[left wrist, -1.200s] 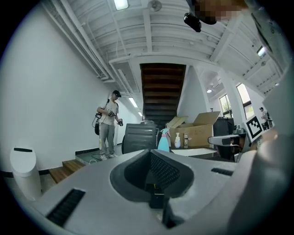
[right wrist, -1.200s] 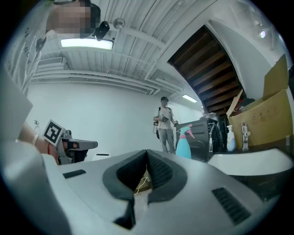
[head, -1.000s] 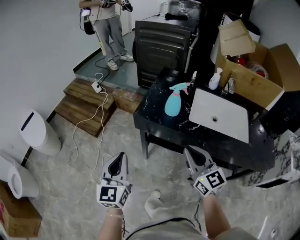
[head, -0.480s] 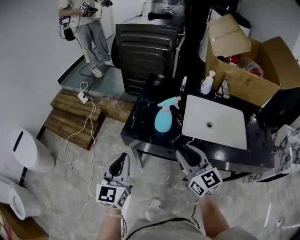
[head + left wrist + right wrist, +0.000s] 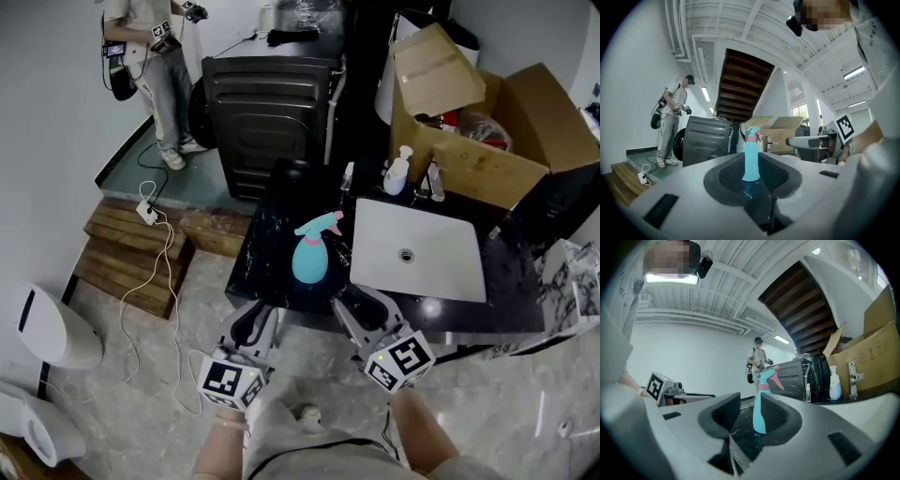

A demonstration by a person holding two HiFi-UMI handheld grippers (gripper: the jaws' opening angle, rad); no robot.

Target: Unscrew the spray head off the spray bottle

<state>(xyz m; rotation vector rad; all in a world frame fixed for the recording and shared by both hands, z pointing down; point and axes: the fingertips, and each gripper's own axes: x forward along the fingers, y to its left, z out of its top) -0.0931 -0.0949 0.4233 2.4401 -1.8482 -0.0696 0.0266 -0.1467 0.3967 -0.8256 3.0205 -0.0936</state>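
A teal spray bottle (image 5: pixel 309 259) with a pink-trimmed spray head (image 5: pixel 322 225) stands upright on the black marble counter (image 5: pixel 260 253), left of the white sink. Both grippers are held level just short of the counter's front edge and point at the bottle without touching it. My left gripper (image 5: pixel 253 323) is only slightly parted, and its jaws have just been opening, with nothing between them. My right gripper (image 5: pixel 356 305) stands wider and has also just been opening, empty. The bottle (image 5: pixel 751 161) shows beyond the left jaws, and the bottle (image 5: pixel 759 414) also shows beyond the right jaws.
A white sink basin (image 5: pixel 417 251) fills the counter's right part, with a faucet (image 5: pixel 433 183) and a white pump bottle (image 5: pixel 397 171) behind it. An open cardboard box (image 5: pixel 487 141) stands at the back right. A dark machine (image 5: pixel 272 103), wooden steps (image 5: pixel 127 253) and a standing person (image 5: pixel 150 56) are further back.
Both grippers have come forward to the counter's edge, so the bottle is now much nearer. The right jaws have spread wider and the left jaws have parted a little.
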